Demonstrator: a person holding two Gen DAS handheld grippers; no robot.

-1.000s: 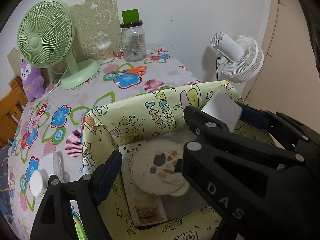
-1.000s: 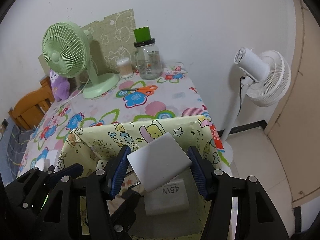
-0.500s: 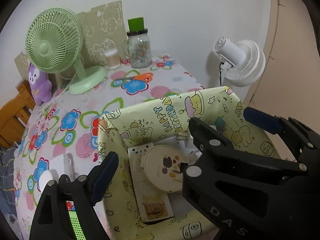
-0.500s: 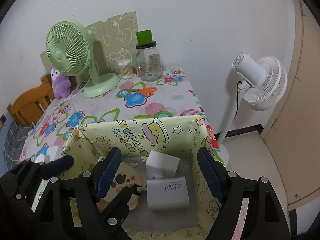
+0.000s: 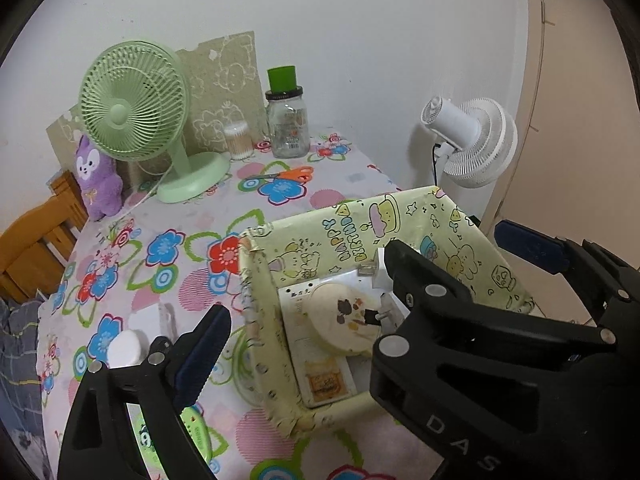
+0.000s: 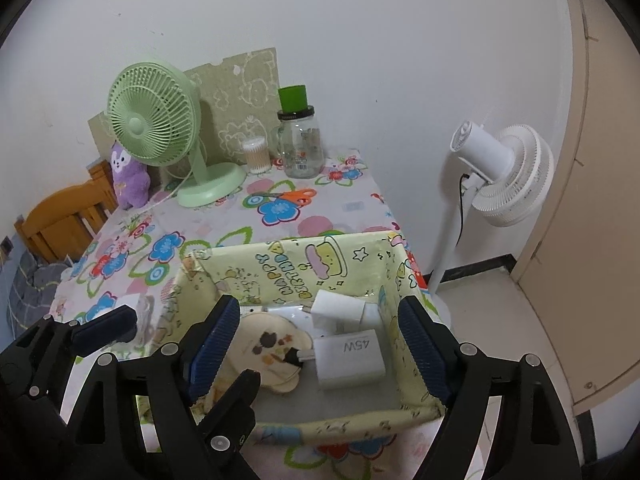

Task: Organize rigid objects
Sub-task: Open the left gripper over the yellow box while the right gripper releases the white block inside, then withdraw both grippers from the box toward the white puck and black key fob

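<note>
Flowered bench below, the right hand-held gripper (image 6: 320, 344) hangs empty, jaws opening, above the yellow box (image 6: 288, 268) where the white charger (image 6: 349, 358) lies, so best lift straight clear of the walls.

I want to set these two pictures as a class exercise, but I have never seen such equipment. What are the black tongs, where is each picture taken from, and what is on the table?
A person holds hand-held tongs in each hand, each carrying a camera looking along its fingers. One picture looks past the left tongs, the other past the right tongs. Both are opening and hold nothing. Below sits a yellow box holding white chargers and a round case. Behind it stand a green fan, a jar and scissors.
</note>
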